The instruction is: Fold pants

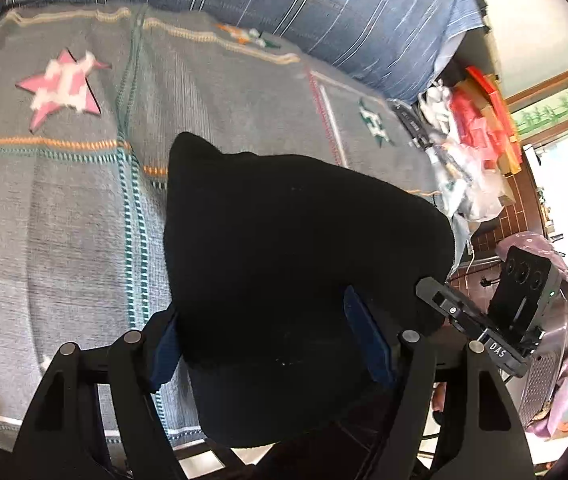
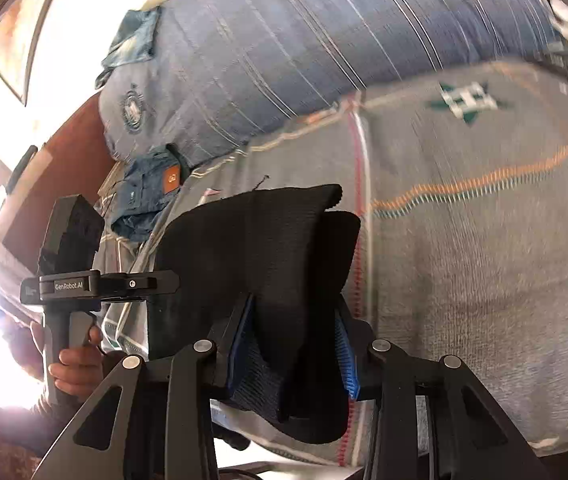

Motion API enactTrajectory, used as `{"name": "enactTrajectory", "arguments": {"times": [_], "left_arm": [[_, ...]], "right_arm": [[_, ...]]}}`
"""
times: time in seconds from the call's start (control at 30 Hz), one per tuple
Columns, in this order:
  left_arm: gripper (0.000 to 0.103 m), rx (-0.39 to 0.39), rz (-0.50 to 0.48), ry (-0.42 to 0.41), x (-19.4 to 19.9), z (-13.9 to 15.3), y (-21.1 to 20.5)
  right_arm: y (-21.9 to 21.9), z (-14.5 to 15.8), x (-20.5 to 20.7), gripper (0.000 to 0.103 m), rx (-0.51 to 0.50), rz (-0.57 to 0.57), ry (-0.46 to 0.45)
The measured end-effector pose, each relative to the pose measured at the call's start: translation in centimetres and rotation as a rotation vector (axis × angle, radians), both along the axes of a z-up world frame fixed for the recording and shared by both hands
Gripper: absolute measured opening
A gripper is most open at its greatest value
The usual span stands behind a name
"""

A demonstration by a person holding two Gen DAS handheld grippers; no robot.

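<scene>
Black pants (image 1: 284, 240) hang bunched above a grey woven blanket (image 1: 63, 220) on a bed. My left gripper (image 1: 265, 344) is shut on a thick wad of them, the cloth filling the space between its blue pads (image 1: 368, 340). In the right wrist view a folded edge of the pants (image 2: 263, 248) stands up between the ribbed blue pads (image 2: 346, 364), and my right gripper (image 2: 296, 344) is shut on it. Each view shows the other gripper off to the side: the right one (image 1: 484, 320), and the left one (image 2: 71, 280) gripped by a hand (image 2: 75, 372).
A blue striped bedding roll (image 1: 304, 4) lies along the far side of the blanket. Red packets and plastic bags (image 1: 480, 120) are piled at the bed's right end. Folded jeans (image 2: 143, 200) lie at the left end by a brown board. Bright windows glare at both sides.
</scene>
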State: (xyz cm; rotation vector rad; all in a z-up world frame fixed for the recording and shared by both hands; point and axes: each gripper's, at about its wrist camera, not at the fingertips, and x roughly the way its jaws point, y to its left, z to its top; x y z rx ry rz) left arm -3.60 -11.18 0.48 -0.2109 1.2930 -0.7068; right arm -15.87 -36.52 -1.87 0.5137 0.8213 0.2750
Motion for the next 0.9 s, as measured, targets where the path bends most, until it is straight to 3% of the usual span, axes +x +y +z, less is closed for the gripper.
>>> {"name": "enactTrajectory", "arguments": {"times": [0.17,0.33,0.47,0.57,0.6,0.67,0.73,0.77,0.9], "left_arm": [[0.075,-0.007,0.049,-0.060,2.1,2.3,0.6],[0.075,0.037,0.115,-0.138,8.1,3.9,0.7],[0.075,0.102,0.173,-0.136,12.9,2.2,0.2],[0.075,0.204,0.217,-0.109,15.6,-0.6,-0.2],[0.075,0.256,0.238,-0.118,16.0,-1.4,-0.1],[0.075,0.252,0.250,-0.133,15.6,-1.9,0.5],[0.075,0.258,0.278,-0.166,14.6,-1.8,1.5],[0.075,0.264,0.295,-0.188,14.0,-1.6,1.7],[0.075,0.272,0.366,-0.274,11.3,-1.1,3.6]], "right_arm": [[0.8,2.8,1.8,0.038,0.000,0.021,-0.034],[0.9,4.3,7.4,0.038,0.059,0.013,-0.059],[1.5,3.1,13.6,0.038,0.056,-0.024,-0.024],[1.8,0.8,17.1,0.040,0.019,-0.085,0.003],[2.0,-0.3,18.2,0.042,-0.022,-0.116,0.034],[2.2,-1.5,19.0,0.047,-0.093,-0.165,0.084],[2.0,-1.0,18.2,0.049,-0.096,-0.196,0.045],[2.0,-0.3,17.4,0.052,-0.139,-0.220,0.026],[2.9,1.6,14.3,0.094,-0.224,-0.258,-0.045]]}}
